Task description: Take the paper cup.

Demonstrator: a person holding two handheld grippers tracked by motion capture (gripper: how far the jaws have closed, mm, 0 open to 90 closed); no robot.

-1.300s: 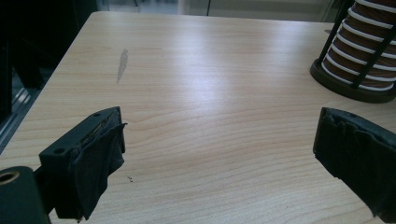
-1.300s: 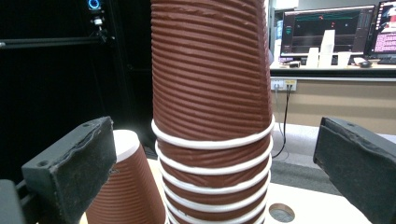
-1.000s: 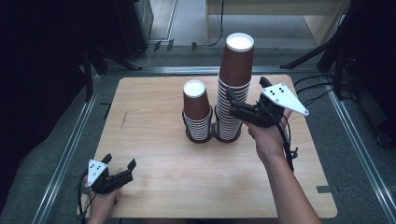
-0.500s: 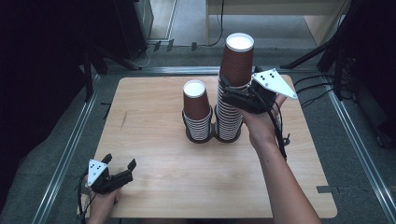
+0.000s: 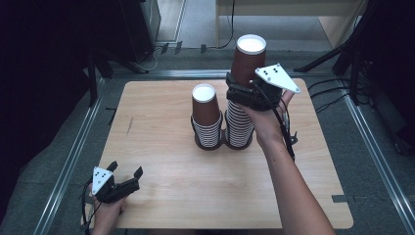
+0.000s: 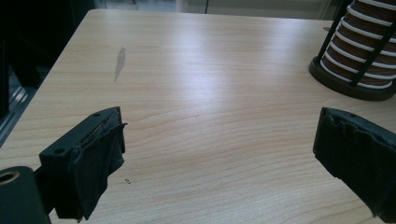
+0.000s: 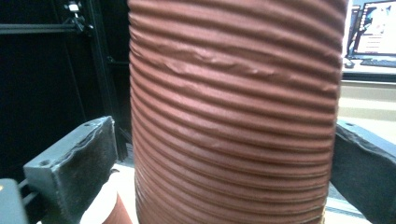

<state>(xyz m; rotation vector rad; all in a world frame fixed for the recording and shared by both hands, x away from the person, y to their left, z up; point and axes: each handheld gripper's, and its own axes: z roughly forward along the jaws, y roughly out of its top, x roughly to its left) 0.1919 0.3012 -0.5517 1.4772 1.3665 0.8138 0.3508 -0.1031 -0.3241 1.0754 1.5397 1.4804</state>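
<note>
On top of the tall stack [image 5: 239, 125], my R gripper [image 5: 234, 92] has its jaws round the top cup [image 5: 247, 59]. L gripper [image 5: 125, 172] sits wide, low on table [image 5: 161, 147].

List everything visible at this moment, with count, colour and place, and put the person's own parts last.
Table: one, light wood, centre of the high view.
Cup stacks: two, brown cups with white rims, side by side mid-table; the taller stack on the right, the shorter stack on the left.
Top cup: one, brown with white inside, at the top of the taller stack.
Cup holder: one, black, a ring base with thin uprights around the stacks.
Mark: one, grey streak on the table's left part.
Left tongs: black with a grey plate, open, near the table's front-left corner, holding nothing.
Right tongs: black with a grey plate, jaws either side of the top cup; contact unclear.
</note>
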